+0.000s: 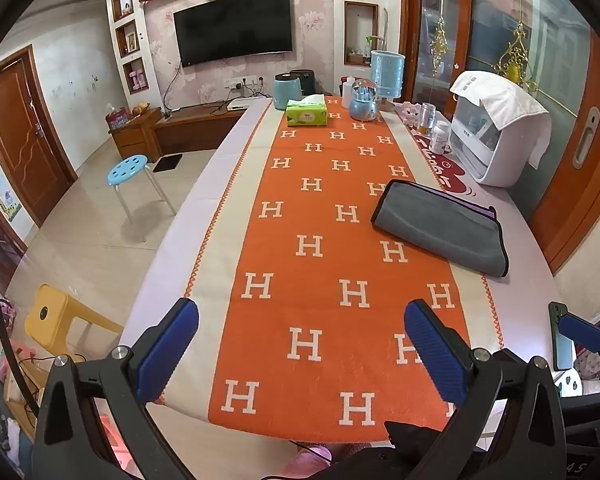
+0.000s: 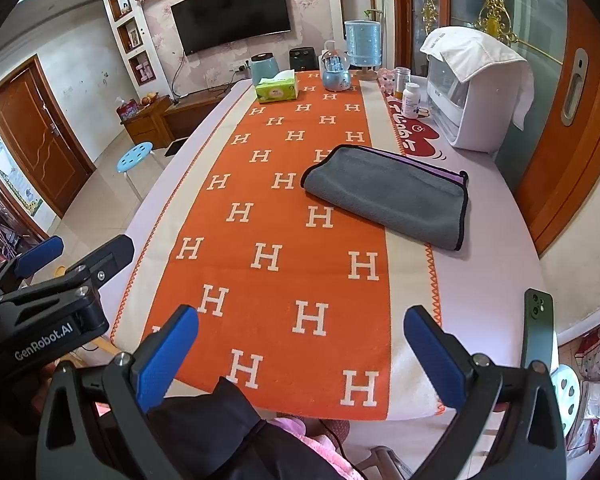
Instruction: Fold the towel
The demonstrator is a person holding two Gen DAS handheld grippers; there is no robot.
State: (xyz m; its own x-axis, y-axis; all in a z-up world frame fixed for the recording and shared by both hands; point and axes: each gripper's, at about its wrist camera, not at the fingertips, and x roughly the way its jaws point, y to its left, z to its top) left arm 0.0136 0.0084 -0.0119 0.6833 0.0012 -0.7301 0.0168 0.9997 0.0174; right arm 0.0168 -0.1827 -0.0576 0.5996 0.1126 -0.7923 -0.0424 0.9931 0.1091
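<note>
The grey towel (image 2: pixel 384 196) lies folded on the right part of the table (image 2: pixel 496 280), half on the orange runner with white H letters (image 2: pixel 284 240) and half on the pale cloth beside it. Its long axis goes slantwise, from the far left to the near right; the rounded fold looks to the far left and the black-edged open end to the near right. A purple layer shows along its far edge.

Both grippers are held above the near end of the table, well apart from the towel. The left gripper (image 1: pixel 300 336) has its blue pads (image 1: pixel 168 344) spread wide with nothing between them, and the right gripper (image 2: pixel 300 340) is spread the same way.

Behind the towel stand a white appliance with a cloth on top (image 2: pixel 472 104), a white pill bottle (image 2: pixel 411 100), a snow globe (image 2: pixel 335 70) and a green tissue box (image 2: pixel 277 89). A dark green phone (image 2: pixel 538 328) lies at the near right edge.
</note>
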